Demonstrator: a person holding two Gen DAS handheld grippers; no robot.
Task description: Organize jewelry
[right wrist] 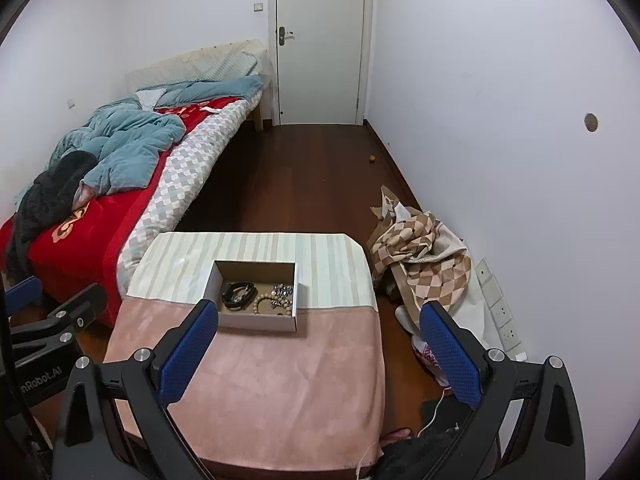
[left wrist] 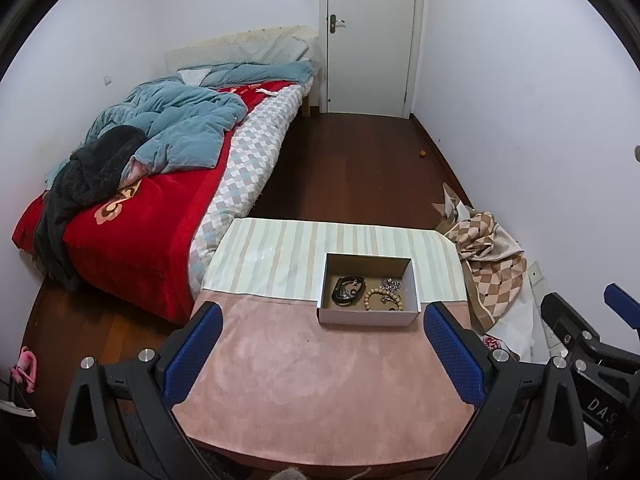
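A small open cardboard box [left wrist: 370,318] [right wrist: 256,322] stands on the table where the pink cloth meets the striped cloth. Inside it lie a black bracelet [left wrist: 348,290] [right wrist: 239,294], a wooden bead bracelet [left wrist: 380,299] [right wrist: 269,304] and a silvery chain piece [left wrist: 391,283] [right wrist: 283,290]. My left gripper [left wrist: 322,312] is open and empty, above the pink cloth, short of the box. My right gripper [right wrist: 318,312] is open and empty, its left finger [right wrist: 188,350] near the box's front left corner. Each gripper shows at the edge of the other's view.
The table is covered by a pink cloth [left wrist: 320,380] and a striped cloth [left wrist: 280,256]. A bed [left wrist: 152,184] with blankets stands on the left. A checked fabric pile [left wrist: 488,268] lies on the floor on the right by the wall. A white door [left wrist: 370,36] is at the back.
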